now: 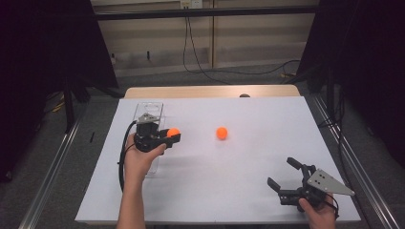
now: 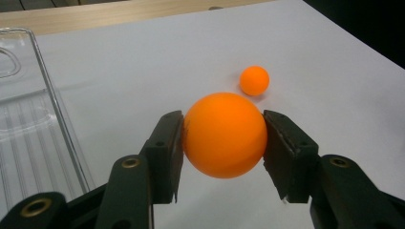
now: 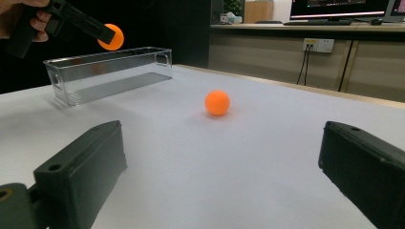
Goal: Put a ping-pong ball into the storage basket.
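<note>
Clear plastic box at left side of white table. Left gripper clamped on orange ball, held above table just beside box (not over it). Second orange ball lies on table near middle. Right gripper at right front, jaws wide apart, nothing between.

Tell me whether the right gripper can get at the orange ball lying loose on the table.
Probably yes. The right gripper is open, its jaws face the loose orange ball, and only bare white table lies between them.
</note>
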Tool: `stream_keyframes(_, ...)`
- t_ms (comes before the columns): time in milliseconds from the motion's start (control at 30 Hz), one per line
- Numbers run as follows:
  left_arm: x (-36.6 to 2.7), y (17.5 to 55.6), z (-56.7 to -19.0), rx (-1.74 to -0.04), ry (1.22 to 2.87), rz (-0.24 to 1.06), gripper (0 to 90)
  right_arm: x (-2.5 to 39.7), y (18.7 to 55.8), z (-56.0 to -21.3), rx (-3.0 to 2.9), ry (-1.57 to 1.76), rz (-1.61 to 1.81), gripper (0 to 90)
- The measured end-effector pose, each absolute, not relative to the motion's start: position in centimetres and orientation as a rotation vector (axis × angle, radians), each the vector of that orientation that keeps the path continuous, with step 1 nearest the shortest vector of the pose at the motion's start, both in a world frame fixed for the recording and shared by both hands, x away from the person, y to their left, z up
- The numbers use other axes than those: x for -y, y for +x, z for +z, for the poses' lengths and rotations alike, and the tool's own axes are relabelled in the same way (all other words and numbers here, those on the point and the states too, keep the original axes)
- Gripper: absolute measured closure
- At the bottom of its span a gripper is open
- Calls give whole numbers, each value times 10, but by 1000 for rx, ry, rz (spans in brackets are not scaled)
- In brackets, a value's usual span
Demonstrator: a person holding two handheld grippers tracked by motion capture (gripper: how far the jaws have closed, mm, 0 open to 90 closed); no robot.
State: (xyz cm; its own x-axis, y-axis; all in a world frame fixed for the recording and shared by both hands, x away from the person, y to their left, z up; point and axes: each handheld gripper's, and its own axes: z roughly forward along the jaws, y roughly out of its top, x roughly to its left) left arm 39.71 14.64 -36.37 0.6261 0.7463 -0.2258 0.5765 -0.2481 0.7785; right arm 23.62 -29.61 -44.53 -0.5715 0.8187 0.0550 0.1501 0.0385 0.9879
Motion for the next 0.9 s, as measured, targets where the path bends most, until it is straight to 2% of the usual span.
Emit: stream_keyframes(900, -162, 396, -359, -1070, 1925, 284, 509, 296, 236, -445, -1774, 980, 1577, 18)
